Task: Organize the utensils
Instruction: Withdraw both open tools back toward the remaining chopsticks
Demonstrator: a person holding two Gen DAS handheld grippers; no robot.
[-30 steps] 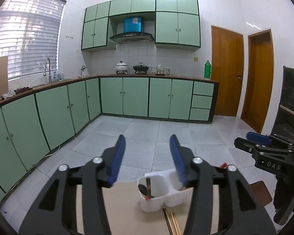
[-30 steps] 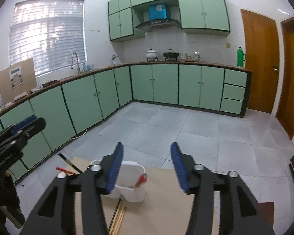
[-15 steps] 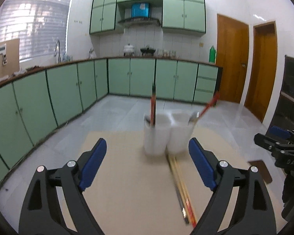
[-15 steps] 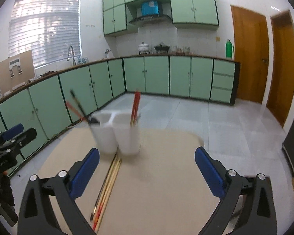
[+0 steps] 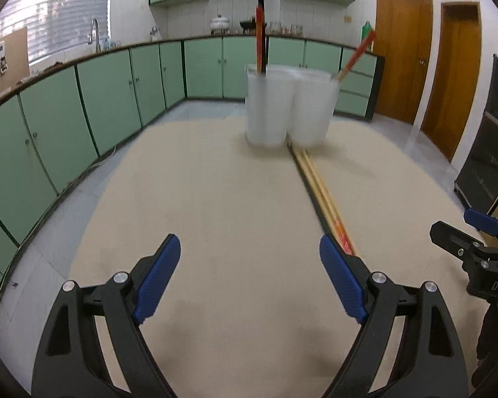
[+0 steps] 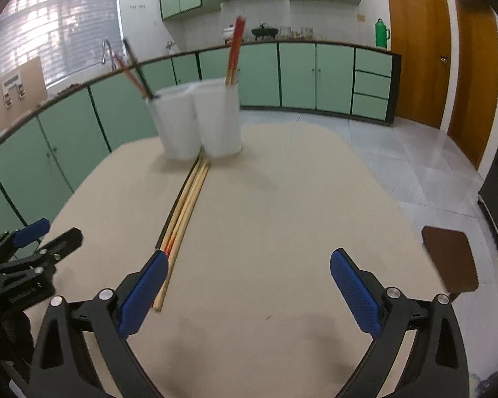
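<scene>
A white two-compartment utensil holder stands at the far side of the beige table. Red and black chopsticks stick up from one compartment, and a red-handled utensil leans out of the other. A bundle of loose chopsticks lies on the table, running from the holder toward me. My left gripper hangs open low over the table, left of the bundle's near end. My right gripper is open too, its left finger just over the bundle's near end. Nothing sits between either pair of jaws.
Green kitchen cabinets line the left and back walls. A brown stool seat stands off the table's right edge. A black cabinet is at the far right, near wooden doors.
Both grippers have dropped toward the table and tilted down, and their jaws have spread much wider. The holder and loose chopsticks now fill more of each view.
</scene>
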